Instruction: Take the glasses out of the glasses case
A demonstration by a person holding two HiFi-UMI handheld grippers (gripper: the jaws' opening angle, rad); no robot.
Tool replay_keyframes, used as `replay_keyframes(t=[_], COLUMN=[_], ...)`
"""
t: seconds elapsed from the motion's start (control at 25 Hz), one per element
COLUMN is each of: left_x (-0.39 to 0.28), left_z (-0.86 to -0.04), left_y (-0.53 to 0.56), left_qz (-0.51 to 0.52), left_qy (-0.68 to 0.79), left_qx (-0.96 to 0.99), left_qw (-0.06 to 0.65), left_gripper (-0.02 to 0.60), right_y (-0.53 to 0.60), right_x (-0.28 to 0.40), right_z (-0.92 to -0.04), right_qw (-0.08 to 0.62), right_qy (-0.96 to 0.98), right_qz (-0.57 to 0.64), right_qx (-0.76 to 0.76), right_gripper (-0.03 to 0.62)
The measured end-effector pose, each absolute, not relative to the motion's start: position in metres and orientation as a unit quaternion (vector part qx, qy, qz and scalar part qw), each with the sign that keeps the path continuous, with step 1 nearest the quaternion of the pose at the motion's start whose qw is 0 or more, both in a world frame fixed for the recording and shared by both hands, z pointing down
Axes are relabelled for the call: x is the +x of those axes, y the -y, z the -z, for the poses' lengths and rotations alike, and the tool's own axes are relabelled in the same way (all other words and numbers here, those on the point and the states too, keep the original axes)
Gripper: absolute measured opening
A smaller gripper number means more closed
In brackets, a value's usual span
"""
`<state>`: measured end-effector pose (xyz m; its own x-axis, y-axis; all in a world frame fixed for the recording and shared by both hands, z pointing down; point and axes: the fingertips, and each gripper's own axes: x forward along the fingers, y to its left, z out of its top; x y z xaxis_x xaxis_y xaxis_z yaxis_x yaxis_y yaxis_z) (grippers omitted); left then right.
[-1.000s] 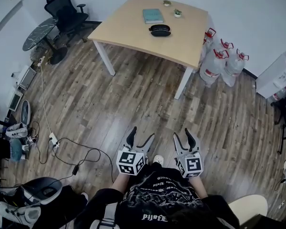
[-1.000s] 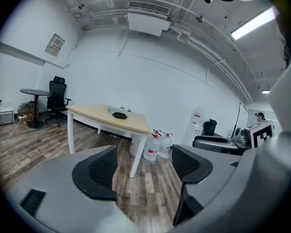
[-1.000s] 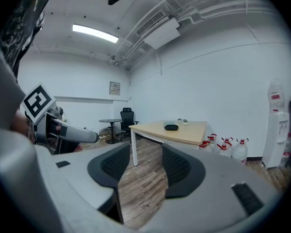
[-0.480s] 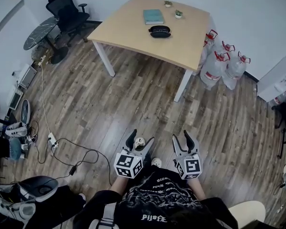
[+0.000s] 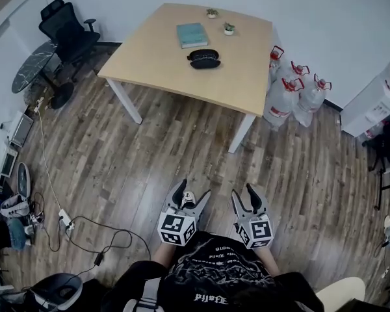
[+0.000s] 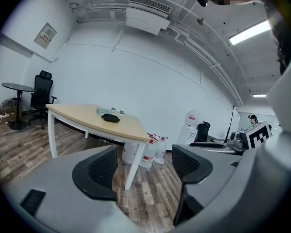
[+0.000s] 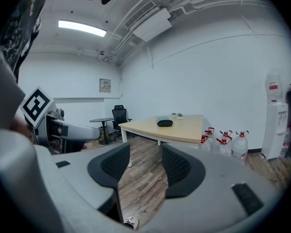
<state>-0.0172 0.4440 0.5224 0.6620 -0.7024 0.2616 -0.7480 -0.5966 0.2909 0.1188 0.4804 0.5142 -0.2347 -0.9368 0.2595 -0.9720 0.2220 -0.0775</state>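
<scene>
The black glasses case [image 5: 204, 58] lies closed on the light wooden table [image 5: 162, 57] at the far side of the room. It shows small and distant in the left gripper view [image 6: 110, 118] and in the right gripper view [image 7: 164, 123]. My left gripper [image 5: 192, 192] and right gripper [image 5: 244, 194] are held side by side in front of my body, over the wooden floor and well short of the table. Both point toward the table. Each has its jaws apart with nothing between them, as the left gripper [image 6: 140, 164] and right gripper [image 7: 144, 166] show in their own views.
On the table are a teal book [image 5: 192, 34] and two small potted plants [image 5: 212, 12]. Large water bottles [image 5: 283, 99] stand by the table's right leg. An office chair [image 5: 65, 31] and a round dark table [image 5: 32, 67] are at the left. Cables [image 5: 84, 223] trail across the floor.
The person has stepped toward the table, so the table and case sit lower and nearer in the head view. Both grippers came along, jaws unchanged.
</scene>
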Motion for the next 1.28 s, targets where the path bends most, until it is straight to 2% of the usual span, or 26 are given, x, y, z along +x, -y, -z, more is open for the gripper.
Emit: replay_keyframes(t=[0.52,0.92,1.28], left_x=[-0.016,-0.033,-0.035], left_z=[-0.508,-0.524,-0.537], left_y=[-0.275,-0.240,-0.225], left_qz=[-0.076,-0.102,-0.129], left_qy=[0.344,0.315,0.317], left_qx=[0.921,0.929,0.924], left_qw=[0.164,0.167,0.169], left_gripper=[0.360,0.360,0.360], right_y=[-0.323,-0.283,-0.264], right_x=[0.090,0.065,0.069], right_z=[-0.513,-0.531,-0.528], right_qw=[0.089,0.090,0.096], right_qy=[0.761,0.760,0.758], right_qz=[-0.119,-0.143,-0.129], right_qx=[0.632,0.627,0.632], right_gripper=[0.219,0.219,0.219])
